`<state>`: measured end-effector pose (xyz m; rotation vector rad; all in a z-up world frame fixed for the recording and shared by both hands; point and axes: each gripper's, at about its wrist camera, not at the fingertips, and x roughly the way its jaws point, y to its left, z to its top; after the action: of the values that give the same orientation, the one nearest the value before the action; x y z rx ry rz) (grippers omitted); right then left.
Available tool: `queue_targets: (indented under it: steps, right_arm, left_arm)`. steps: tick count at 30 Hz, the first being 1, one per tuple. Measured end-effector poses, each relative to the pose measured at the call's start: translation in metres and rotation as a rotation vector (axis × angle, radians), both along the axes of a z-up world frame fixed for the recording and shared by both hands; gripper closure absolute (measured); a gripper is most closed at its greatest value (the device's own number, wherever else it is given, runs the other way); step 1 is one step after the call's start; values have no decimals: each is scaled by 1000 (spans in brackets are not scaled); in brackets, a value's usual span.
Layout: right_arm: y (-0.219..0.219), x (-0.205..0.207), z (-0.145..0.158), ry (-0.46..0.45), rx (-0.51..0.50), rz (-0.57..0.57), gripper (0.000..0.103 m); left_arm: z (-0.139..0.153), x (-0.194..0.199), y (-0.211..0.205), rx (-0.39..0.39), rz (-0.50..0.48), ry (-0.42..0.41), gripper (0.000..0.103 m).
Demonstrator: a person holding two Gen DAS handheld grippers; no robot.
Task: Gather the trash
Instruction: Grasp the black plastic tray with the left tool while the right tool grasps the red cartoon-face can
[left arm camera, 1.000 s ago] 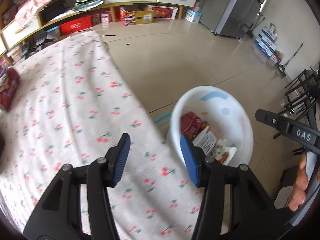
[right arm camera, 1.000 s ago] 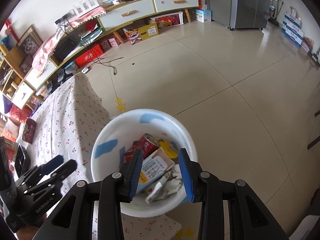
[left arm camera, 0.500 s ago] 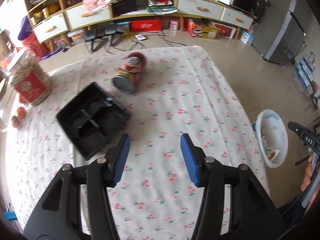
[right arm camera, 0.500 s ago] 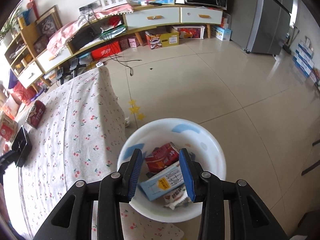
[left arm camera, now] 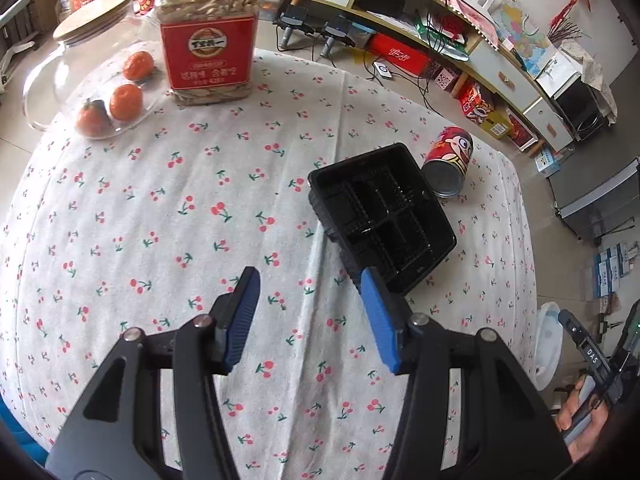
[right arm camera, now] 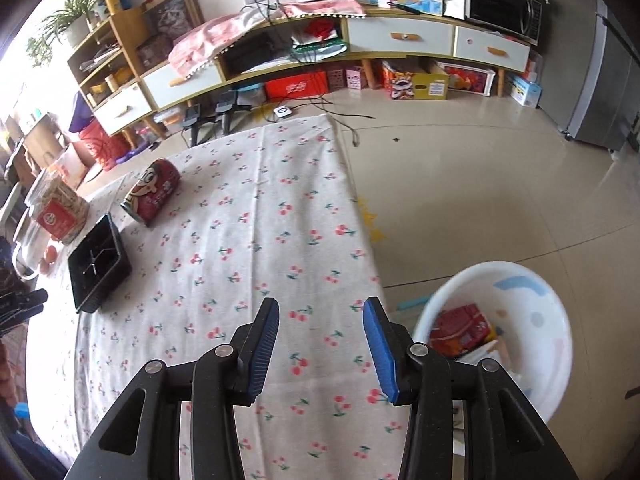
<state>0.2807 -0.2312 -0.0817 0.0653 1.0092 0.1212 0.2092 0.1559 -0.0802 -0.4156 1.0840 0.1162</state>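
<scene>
The left gripper (left arm camera: 306,312) is hanging over the cherry-print tablecloth (left arm camera: 168,208) with its blue pads spread apart and nothing between them. Its right pad is overlapping the near corner of a black compartmented plastic tray (left arm camera: 380,216), so that corner is hidden and contact cannot be judged. Just beyond the tray a red drink can (left arm camera: 450,162) is lying on its side, open end facing the camera. At the far side a jar of seeds with a red label (left arm camera: 208,32) is standing cut off at the top, beside a clear glass dish holding tangerines (left arm camera: 126,102).

The right gripper (right arm camera: 320,346) is hovering over the table's edge; its jaws have just been opening and are holding nothing. Beside it on the floor, the white basin (right arm camera: 532,304) is holding trash: a red wrapper (right arm camera: 460,328) shows, while the other pieces are blurred and partly hidden behind the gripper's finger. In the left view only a sliver of the basin is showing past the table edge.
</scene>
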Motion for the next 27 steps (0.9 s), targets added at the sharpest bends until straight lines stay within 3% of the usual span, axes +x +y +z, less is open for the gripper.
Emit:
queue_targets:
  steps: [6, 13, 15, 17, 19, 27]
  right_arm:
    - [58, 26, -2, -1, 69, 51, 52]
    - [115, 63, -13, 26, 117, 91, 46]
    - [128, 73, -16, 37, 123, 95, 46]
    - [140, 84, -20, 51, 141, 93, 46]
    - [153, 96, -21, 58, 163, 97, 46]
    - [184, 140, -32, 117, 283, 71, 43]
  left_arm:
    - [-11, 19, -14, 20, -56, 4, 49]
    - [-28, 32, -15, 4, -82, 33, 64]
    - [-35, 34, -13, -11, -83, 48, 71]
    - [-38, 35, -12, -29, -84, 53, 91]
    - [-37, 35, -13, -30, -92, 53, 96]
    - [-16, 26, -11, 47, -108, 22, 97]
